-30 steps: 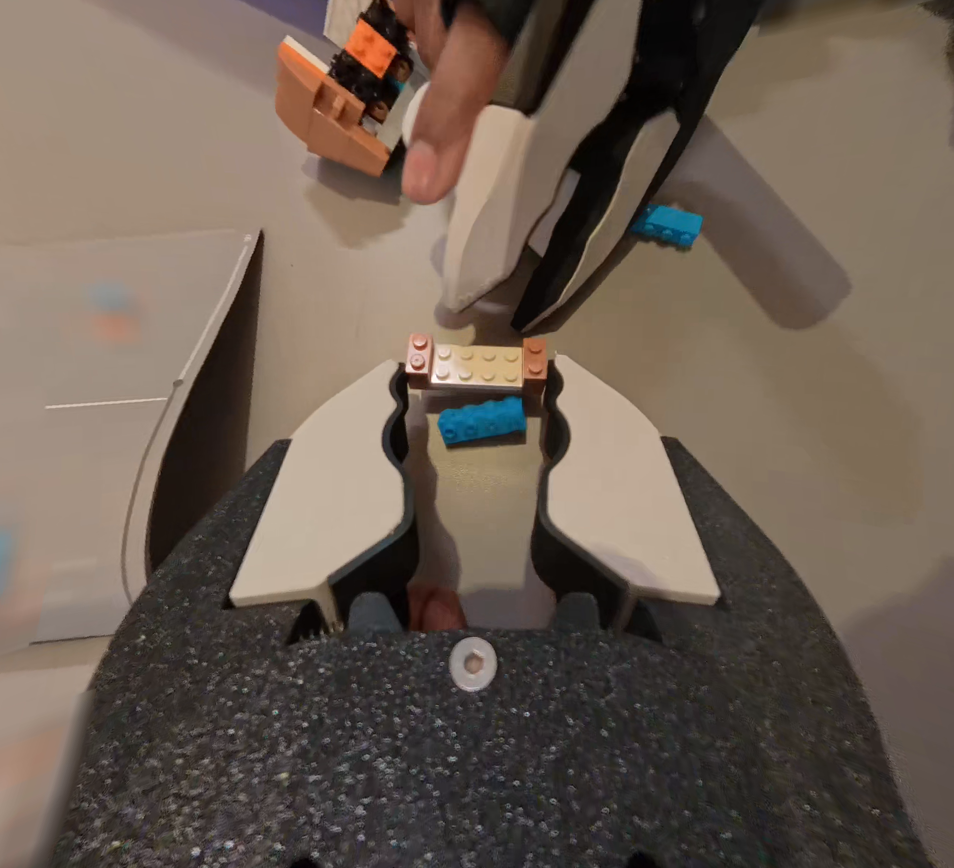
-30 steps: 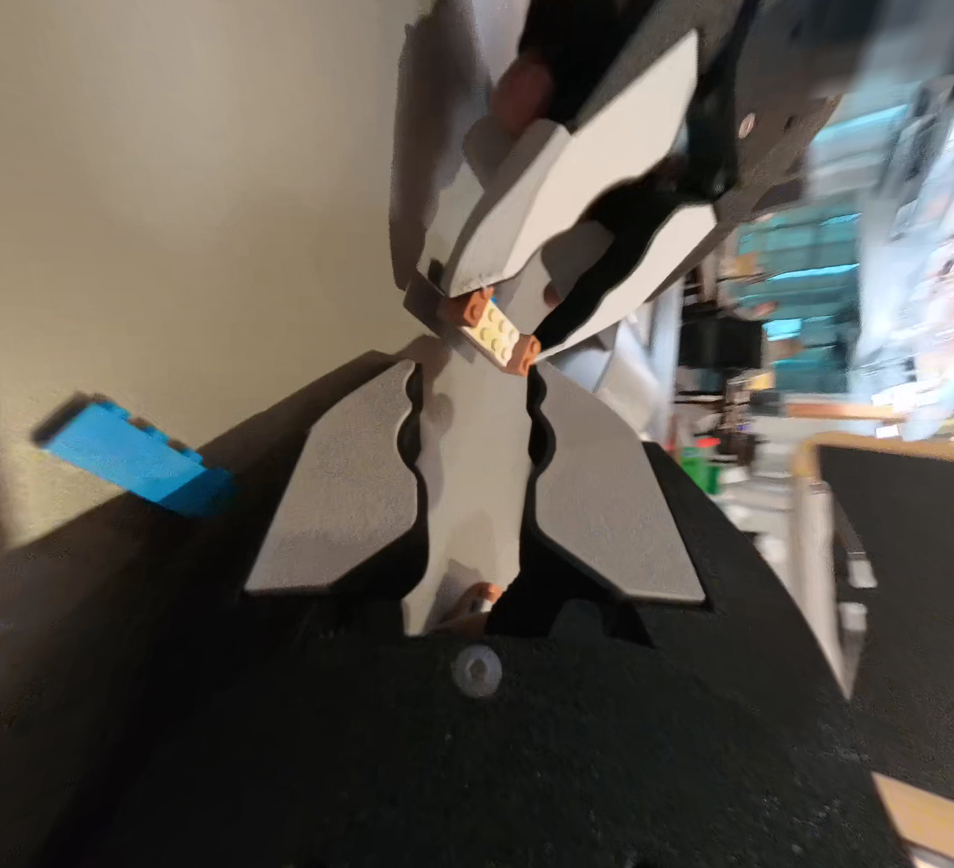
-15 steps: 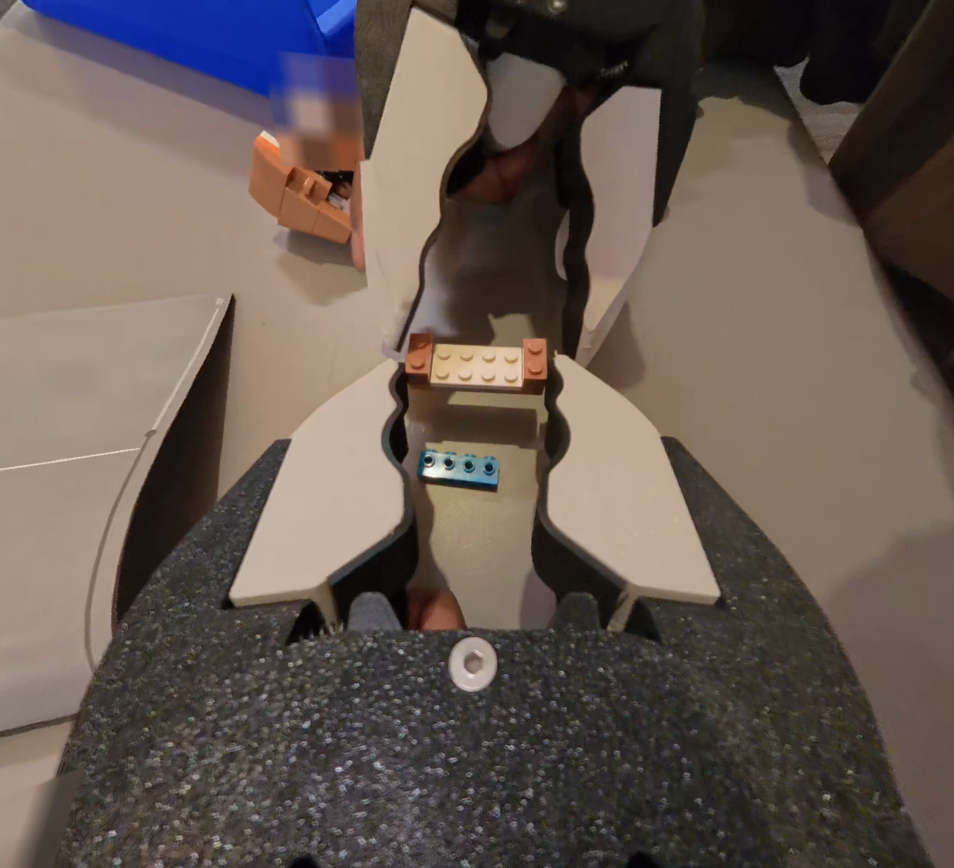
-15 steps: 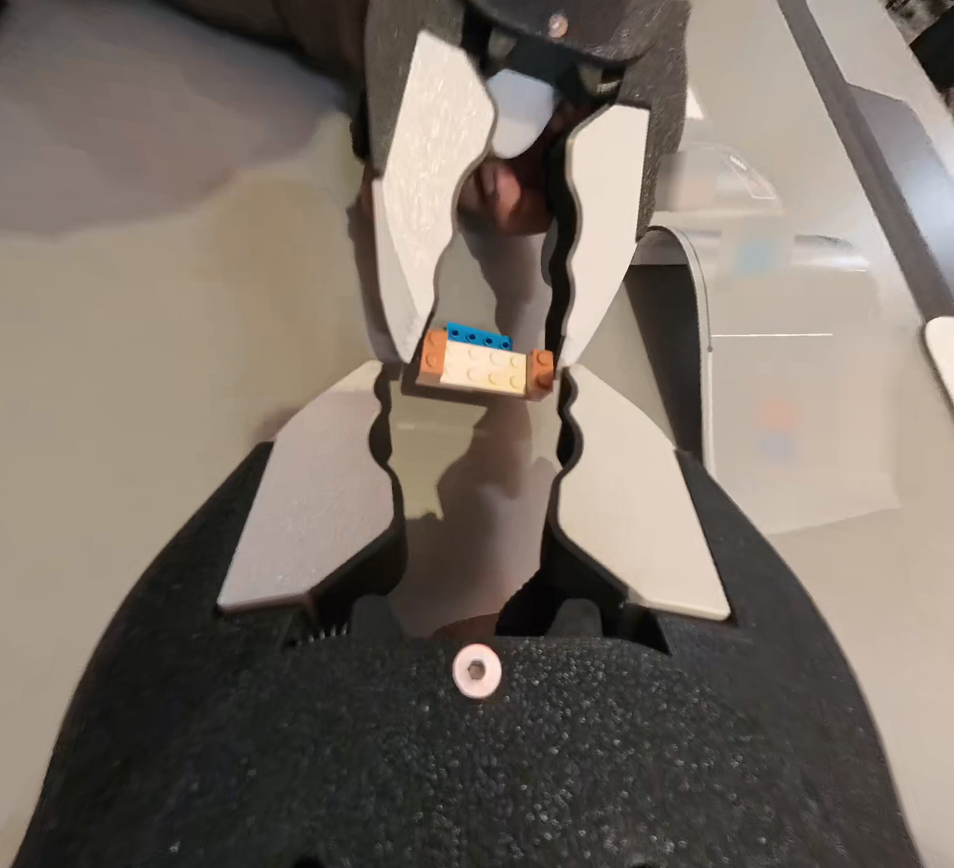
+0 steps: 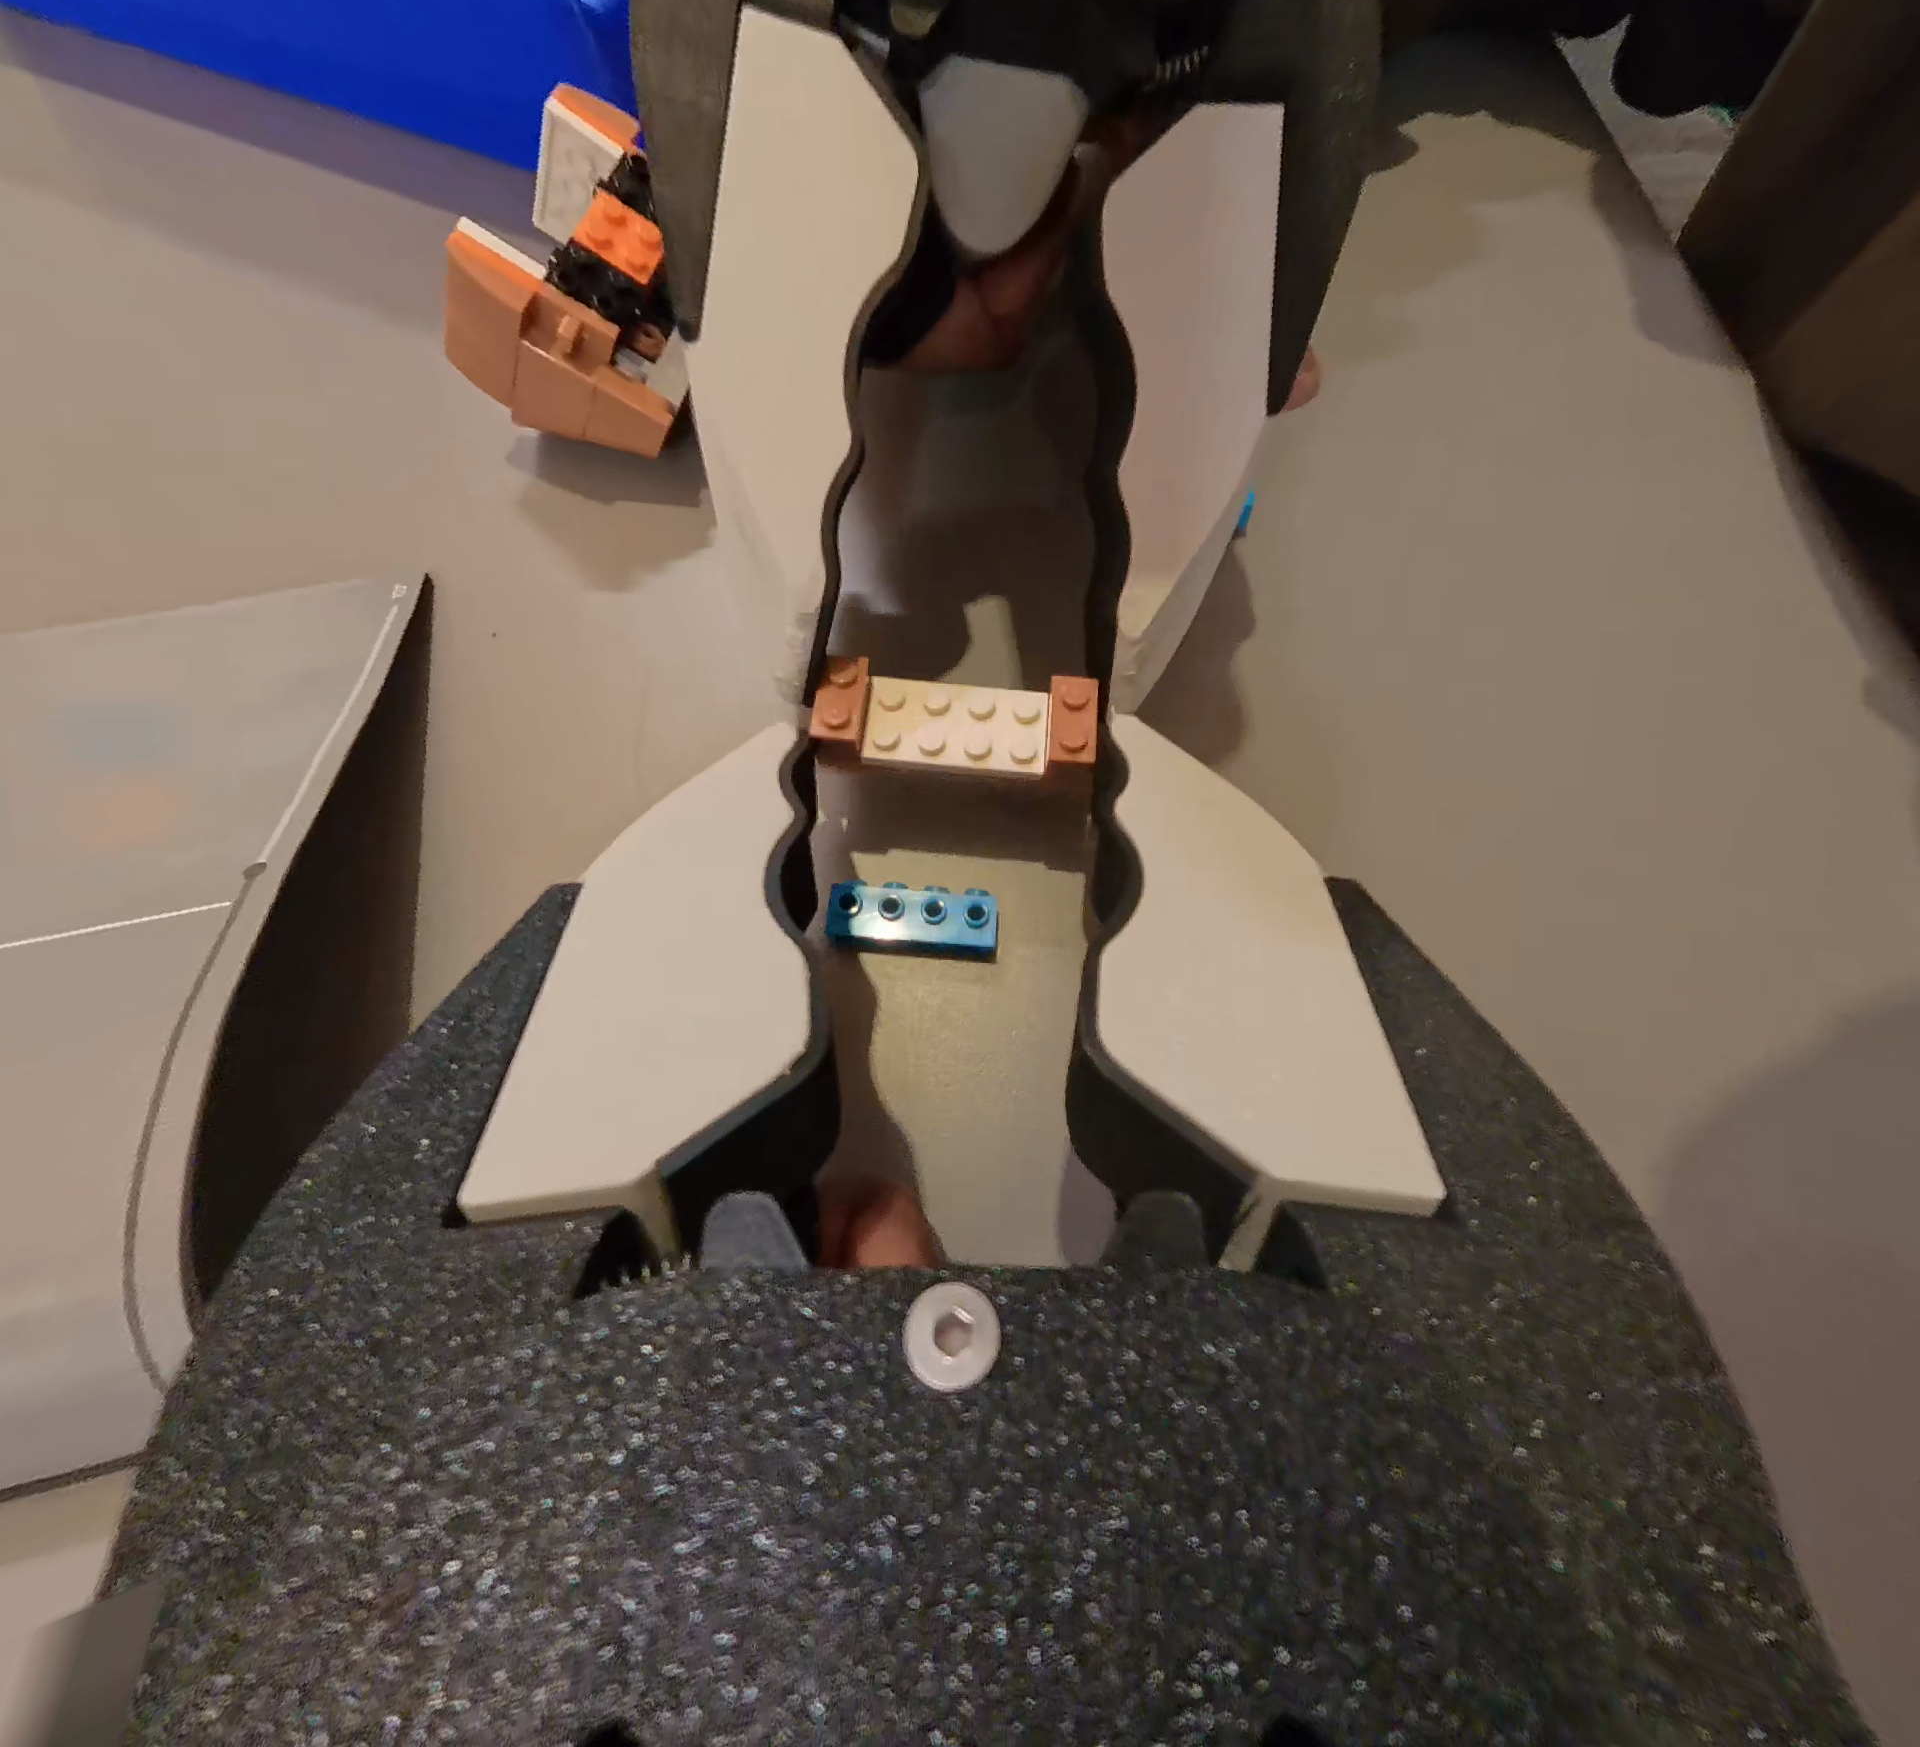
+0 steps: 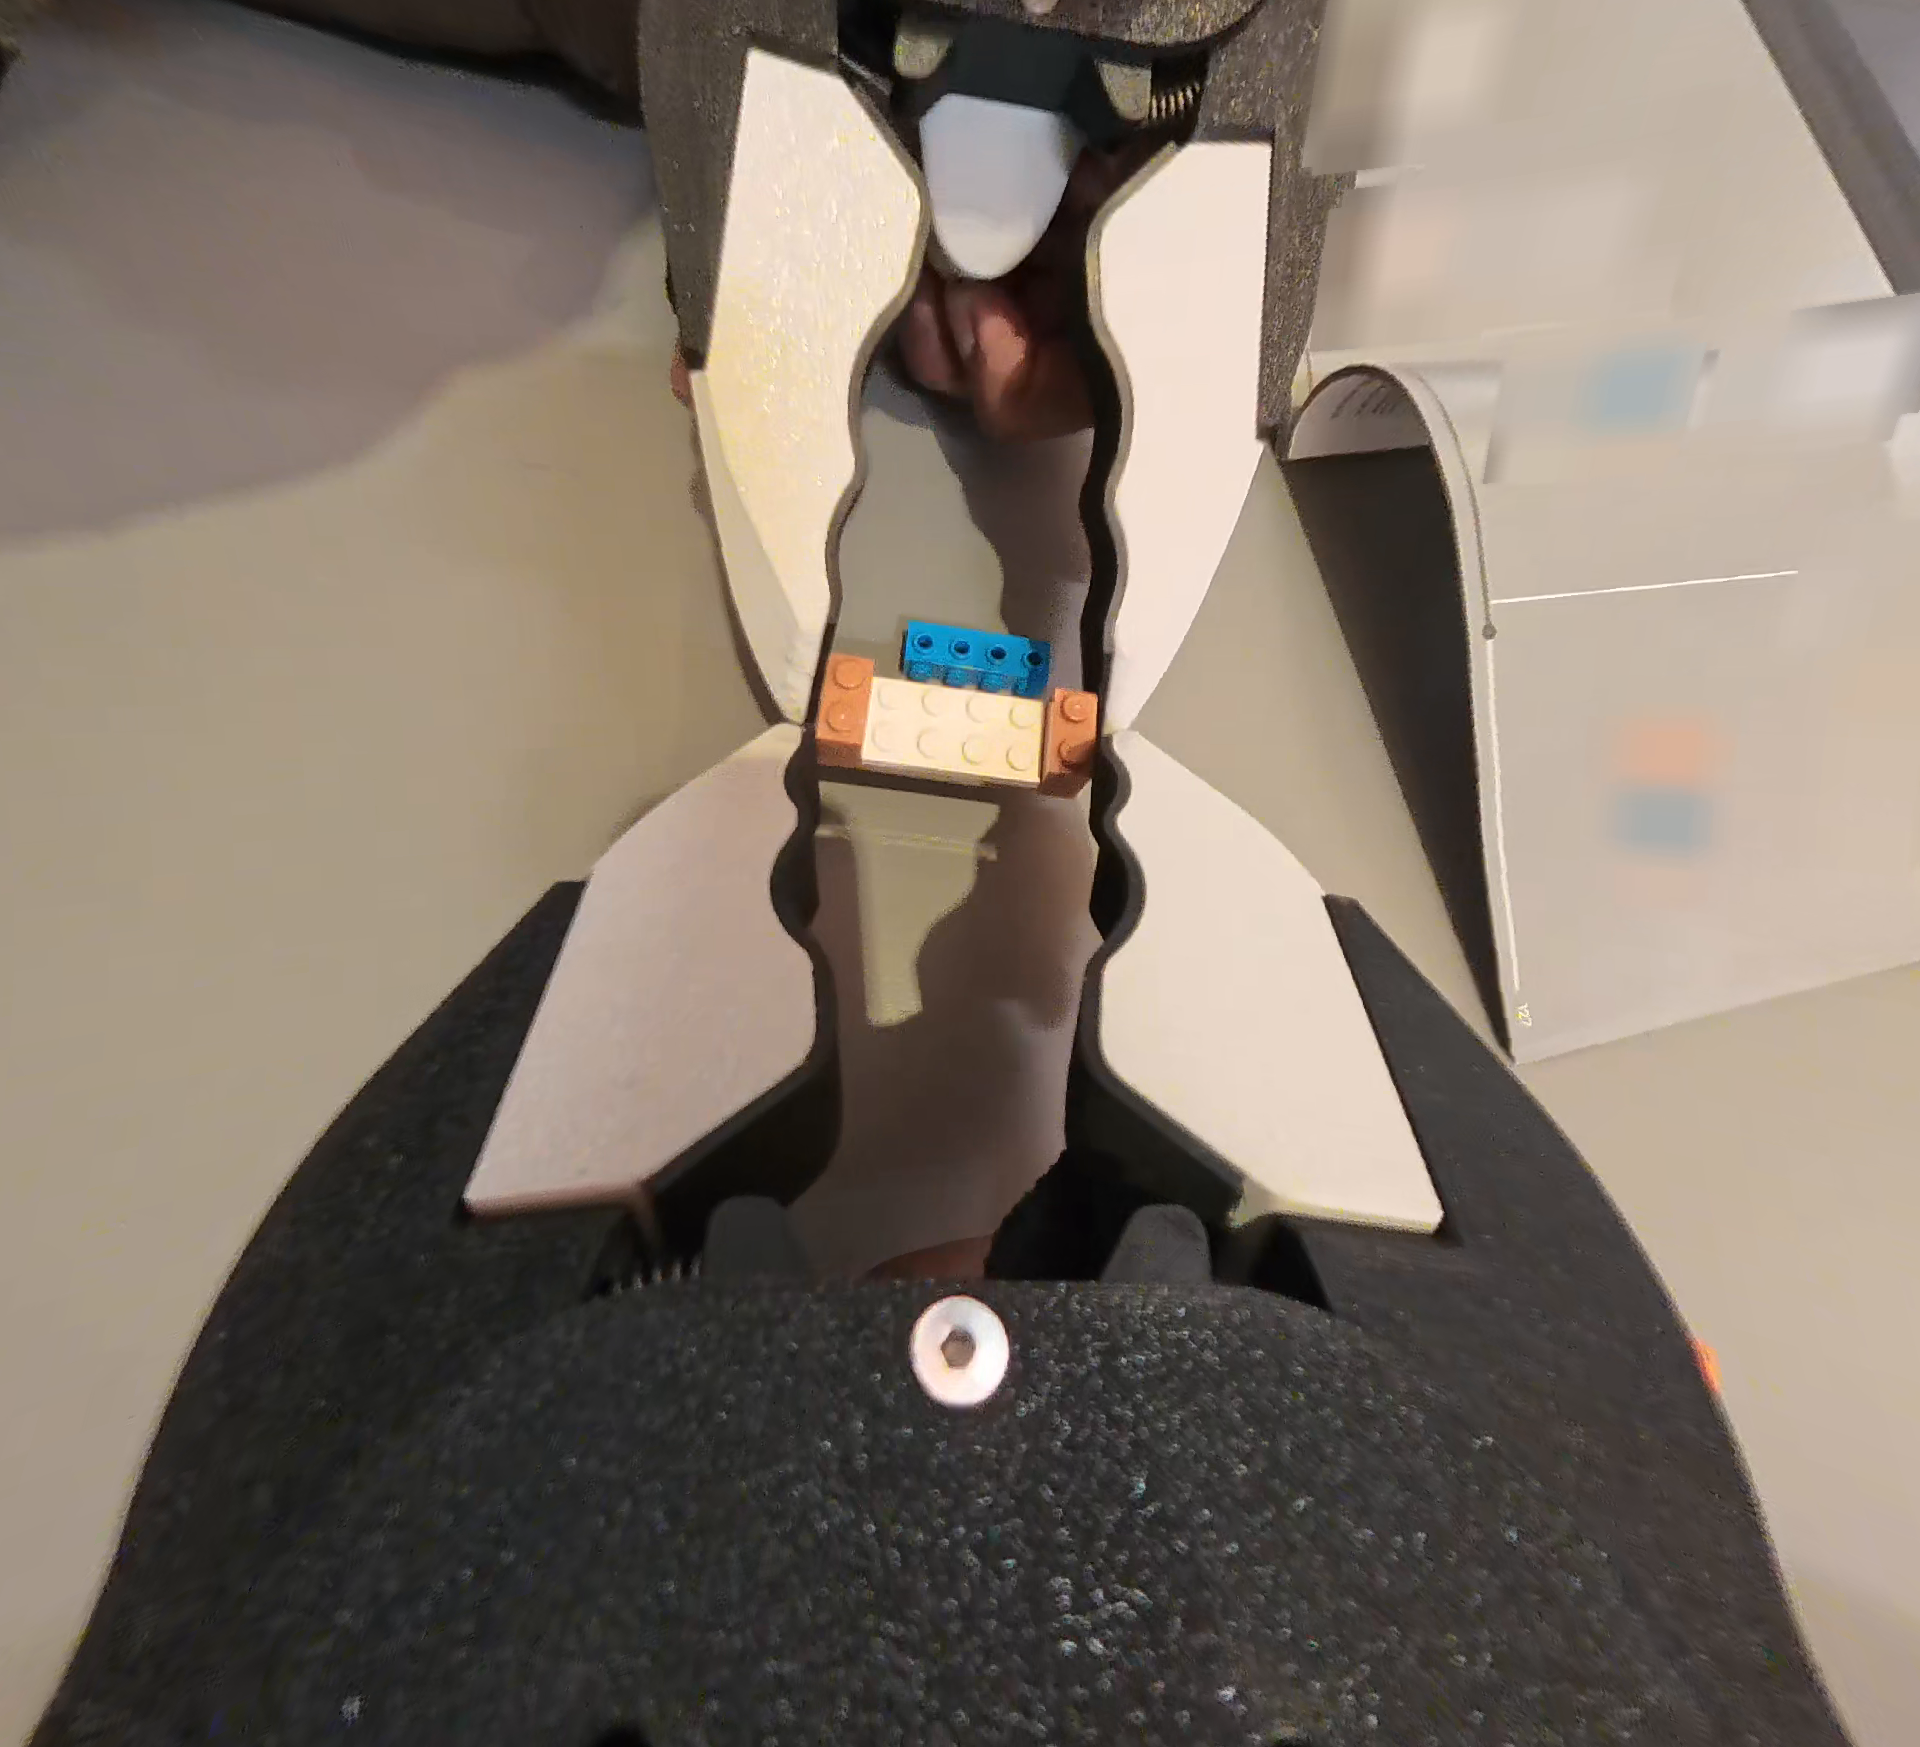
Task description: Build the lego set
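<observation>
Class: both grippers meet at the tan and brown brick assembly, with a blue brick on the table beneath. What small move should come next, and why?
Probably the right gripper should shut on the tan and brown assembly: the left gripper holds it, so a handover would free it for the blue brick.

A grey table (image 5: 1507, 658) carries a blue brick (image 5: 912, 916), an orange-and-black build (image 5: 582, 295), and what looks like a booklet (image 5: 156, 814).

Booklet (image 6: 1662, 762) page corner: tiny printed mark (image 6: 1523, 1012), too small for us to read.
Curled page top (image 6: 1361, 404): we're seeing dark print lines, illegible.
Booklet, left wrist view (image 5: 156, 814): small mark at the corner (image 5: 395, 594), unreadable; colour patches blurred.
Brick piece (image 6: 951, 731): studs only, no print we can make out.
Legible txt overall: none.
</observation>
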A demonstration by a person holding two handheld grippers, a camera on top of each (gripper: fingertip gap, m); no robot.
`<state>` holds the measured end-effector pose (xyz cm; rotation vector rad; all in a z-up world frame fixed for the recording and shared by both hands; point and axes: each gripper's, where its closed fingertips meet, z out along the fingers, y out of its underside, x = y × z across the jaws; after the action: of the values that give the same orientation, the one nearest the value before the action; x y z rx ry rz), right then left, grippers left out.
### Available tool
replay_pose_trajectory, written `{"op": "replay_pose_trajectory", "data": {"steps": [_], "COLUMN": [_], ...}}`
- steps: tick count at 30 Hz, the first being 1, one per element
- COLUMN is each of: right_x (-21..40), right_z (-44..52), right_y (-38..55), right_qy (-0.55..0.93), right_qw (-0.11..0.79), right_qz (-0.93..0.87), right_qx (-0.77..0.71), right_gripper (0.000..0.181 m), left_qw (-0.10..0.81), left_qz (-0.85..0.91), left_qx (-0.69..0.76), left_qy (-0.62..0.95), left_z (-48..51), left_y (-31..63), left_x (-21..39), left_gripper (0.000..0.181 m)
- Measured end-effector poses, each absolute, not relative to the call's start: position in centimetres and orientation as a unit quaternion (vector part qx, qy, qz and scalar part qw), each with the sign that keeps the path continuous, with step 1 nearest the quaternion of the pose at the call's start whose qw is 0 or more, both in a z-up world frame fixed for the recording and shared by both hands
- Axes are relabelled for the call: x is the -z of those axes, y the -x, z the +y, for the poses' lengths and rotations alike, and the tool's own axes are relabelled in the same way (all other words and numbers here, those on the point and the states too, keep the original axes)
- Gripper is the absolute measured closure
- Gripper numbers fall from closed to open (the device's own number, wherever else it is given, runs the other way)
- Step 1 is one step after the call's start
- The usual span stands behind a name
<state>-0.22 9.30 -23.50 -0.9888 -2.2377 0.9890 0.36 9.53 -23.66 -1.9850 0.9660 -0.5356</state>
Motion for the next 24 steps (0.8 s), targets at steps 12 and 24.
{"op": "replay_pose_trajectory", "data": {"steps": [12,24], "right_x": [25.8,23.4], "right_z": [10.3,9.8], "right_y": [-0.2,1.3], "right_qy": [0.383,0.358], "right_qw": [0.219,0.279], "right_qz": [-0.843,-0.811], "right_qx": [-0.307,-0.37], "right_gripper": [0.131,0.131], "left_qw": [0.33,0.479], "left_qz": [0.407,0.311], "left_qx": [0.151,0.283], "left_qy": [0.838,0.77], "left_z": [8.4,10.5], "left_y": [1.7,0.8], "left_x": [26.3,20.9], "left_gripper": [0.141,0.147]}}
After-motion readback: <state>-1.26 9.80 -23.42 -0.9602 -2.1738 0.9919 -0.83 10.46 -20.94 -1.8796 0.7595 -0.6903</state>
